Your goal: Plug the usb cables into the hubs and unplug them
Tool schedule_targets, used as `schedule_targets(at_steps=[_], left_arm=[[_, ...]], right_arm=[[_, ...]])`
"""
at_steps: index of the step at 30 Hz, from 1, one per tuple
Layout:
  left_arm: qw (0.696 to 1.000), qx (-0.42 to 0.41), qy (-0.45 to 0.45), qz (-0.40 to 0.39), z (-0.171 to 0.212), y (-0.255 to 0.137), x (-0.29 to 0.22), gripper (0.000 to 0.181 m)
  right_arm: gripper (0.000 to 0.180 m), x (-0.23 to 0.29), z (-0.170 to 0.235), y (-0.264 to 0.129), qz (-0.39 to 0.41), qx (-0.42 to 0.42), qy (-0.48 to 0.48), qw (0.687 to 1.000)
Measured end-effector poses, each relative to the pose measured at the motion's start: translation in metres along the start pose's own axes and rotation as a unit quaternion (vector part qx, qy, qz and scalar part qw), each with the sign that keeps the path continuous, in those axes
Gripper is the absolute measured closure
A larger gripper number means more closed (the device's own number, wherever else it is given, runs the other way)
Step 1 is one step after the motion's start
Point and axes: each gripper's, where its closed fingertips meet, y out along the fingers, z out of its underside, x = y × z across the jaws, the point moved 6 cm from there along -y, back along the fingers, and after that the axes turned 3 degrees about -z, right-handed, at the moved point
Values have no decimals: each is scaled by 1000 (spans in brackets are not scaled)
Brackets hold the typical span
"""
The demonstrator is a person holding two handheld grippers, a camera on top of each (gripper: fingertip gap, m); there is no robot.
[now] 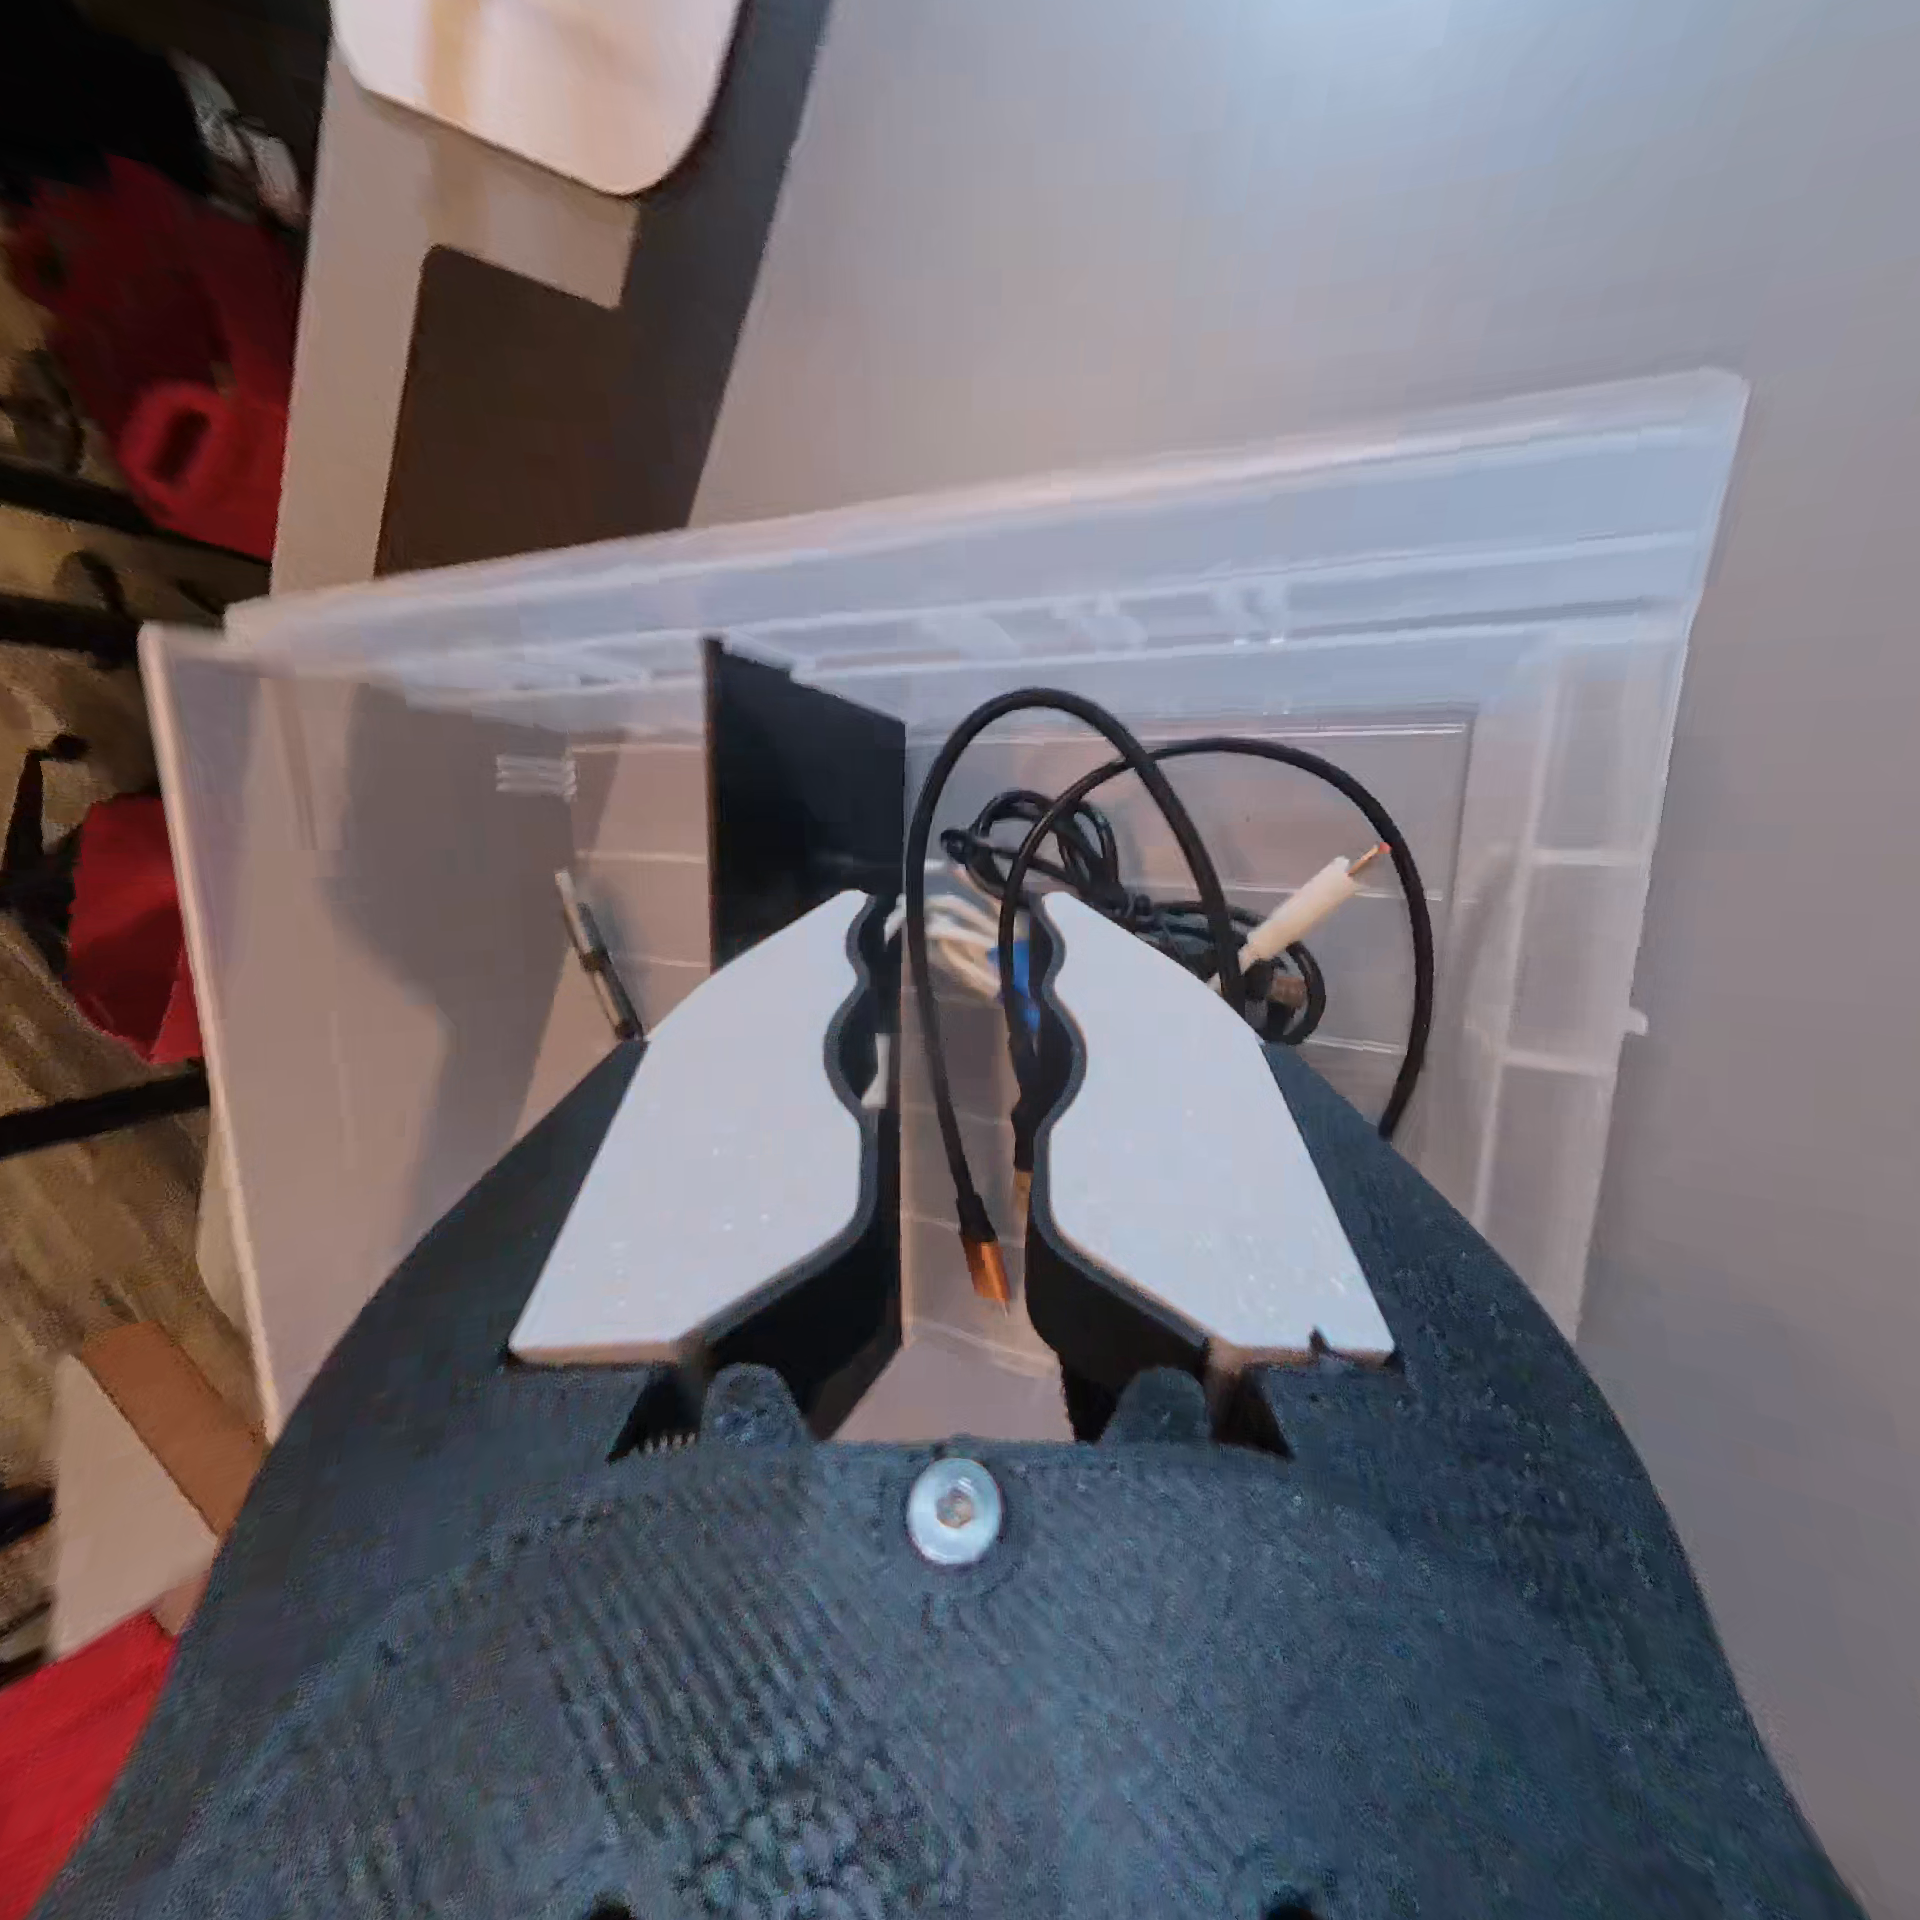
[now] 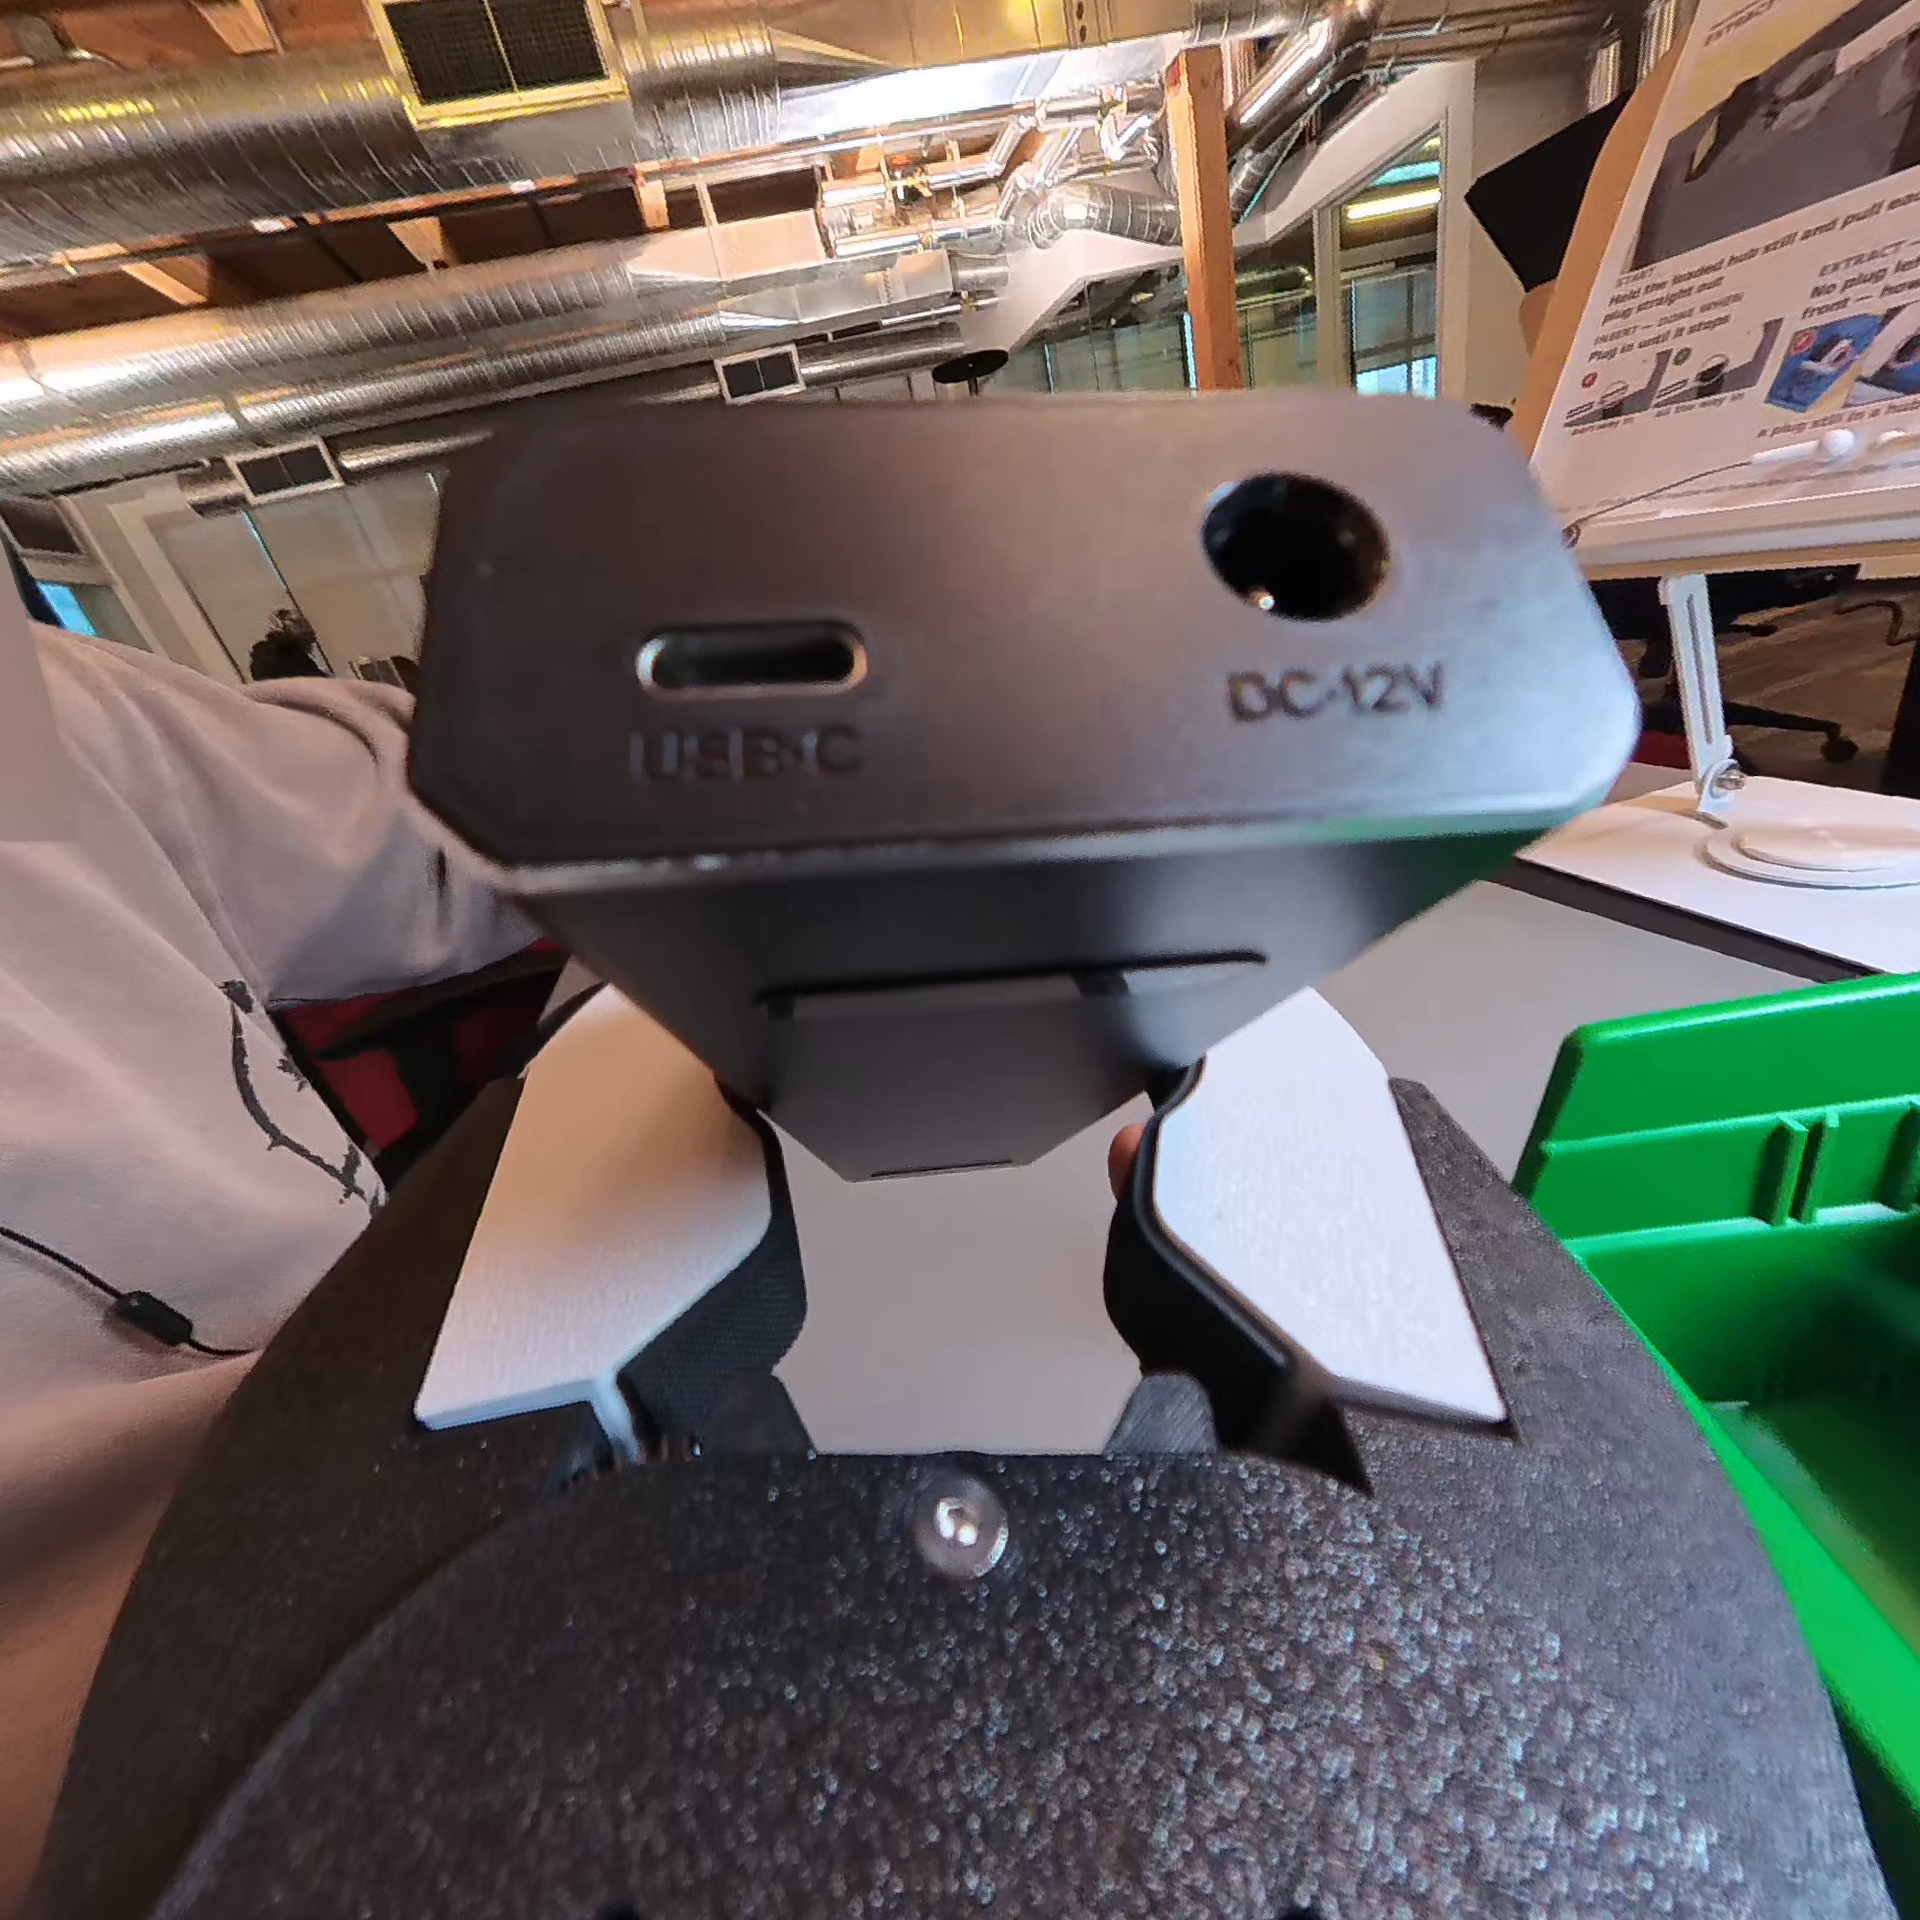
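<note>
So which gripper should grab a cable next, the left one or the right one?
Probably the left gripper. It is open and pointed into the clear box, with the black cables between its fingers. The right gripper is already shut on the hub, so it is busy.

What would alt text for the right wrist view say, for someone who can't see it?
The right gripper holds a dark hub upright, close to the camera, its end face showing an oval port and a round socket, both empty. A green bin sits at right, a person's pale sleeve at left, and ceiling ducts behind.
</note>
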Motion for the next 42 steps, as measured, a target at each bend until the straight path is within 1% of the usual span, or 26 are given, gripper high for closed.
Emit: schedule_targets(at_steps=[4, 7, 9, 11, 13, 15, 17, 21, 24, 26, 29, 30, 32, 35, 37, 39, 41, 42], left_arm=[[995, 49, 88, 1, -16, 29, 0, 153], [983, 100, 150, 13, -19, 46, 3, 155], [981, 101, 164, 37, -21, 58, 0, 161], [977, 111, 177, 41, -20, 66, -1, 174], [973, 119, 195, 34, -19, 65, 0, 176], [976, 116, 180, 27, -21, 53, 4, 176], [982, 107, 157, 1, -24, 30, 16, 176], [991, 83, 95, -50, -38, -34, 43, 176], [994, 80, 47, -54, -60, -77, 56, 176], [997, 66, 25, -26, -82, -101, 53, 176], [996, 34, -6, 78, -119, -118, 25, 176], [993, 26, -12, 115, -129, -117, 11, 176], [980, 18, -25, 195, -145, -100, -23, 176], [959, 19, -39, 281, -152, -48, -81, 176], [952, 48, -34, 300, -144, -6, -116, 176], [952, 65, -15, 299, -136, 26, -142, 175], [959, 63, 12, 274, -134, 42, -152, 170], [965, 57, 35, 253, -135, 44, -153, 162]], right_arm=[[108, -6, 4, -1, 9, 3, 15, 1000], [108, -9, 5, -2, 14, 2, 24, 1000], [108, -9, 4, -3, 17, 0, 21, 1000], [108, -8, 2, -4, 13, -1, 20, 1000], [107, -8, 1, -4, 15, -4, 19, 1000], [108, -8, 0, -6, 17, -4, 18, 1000], [108, -9, -2, -7, 17, -7, 20, 1000], [107, -9, -5, -9, 13, -19, 30, 999], [107, -10, -6, -9, 10, -29, 41, 999], [107, -10, -7, -9, 9, -35, 49, 998], [108, -8, -11, -11, 11, -46, 47, 998], [108, -7, -13, -12, 13, -49, 43, 998], [107, -4, -17, -14, 13, -57, 37, 998], [107, 1, -20, -18, 8, -62, 25, 998], [108, 2, -20, -20, 12, -59, 20, 998], [108, 1, -19, -20, 15, -59, 23, 998], [108, 0, -18, -19, 13, -58, 29, 998], [108, -1, -17, -19, 12, -55, 31, 998]])
